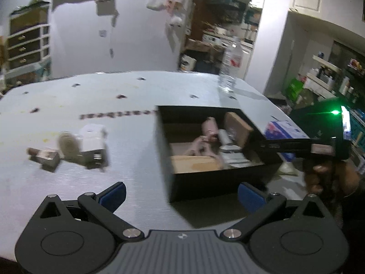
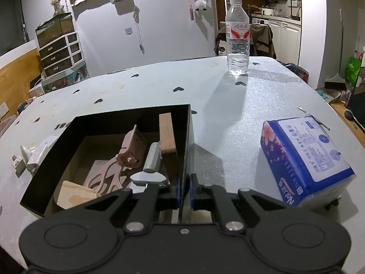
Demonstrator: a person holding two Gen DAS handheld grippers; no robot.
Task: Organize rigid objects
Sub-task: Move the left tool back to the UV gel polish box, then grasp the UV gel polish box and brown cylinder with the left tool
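Note:
A black open box [image 2: 45, 173] stands on the pale table [image 2: 228, 114]. It holds a pink clip [image 2: 132, 153], a wooden block [image 2: 167, 134], a grey clamp-like piece [image 2: 151, 157] and a flat wooden piece [image 2: 75, 196]. My right gripper [image 2: 185, 189] is shut on the box's right wall. In the left wrist view the box [image 1: 205, 182] is right of centre. My left gripper [image 1: 181, 196] is open and empty, low over the table in front of the box. Left of it lie a white plug-like object [image 1: 93, 143], a round beige piece [image 1: 67, 146] and a small block [image 1: 45, 157].
A water bottle [image 2: 237, 36] stands at the table's far side. A blue tissue pack [image 2: 305, 159] lies right of the box. The same loose objects [image 2: 34, 155] show left of the box. Shelves and drawers stand beyond the table.

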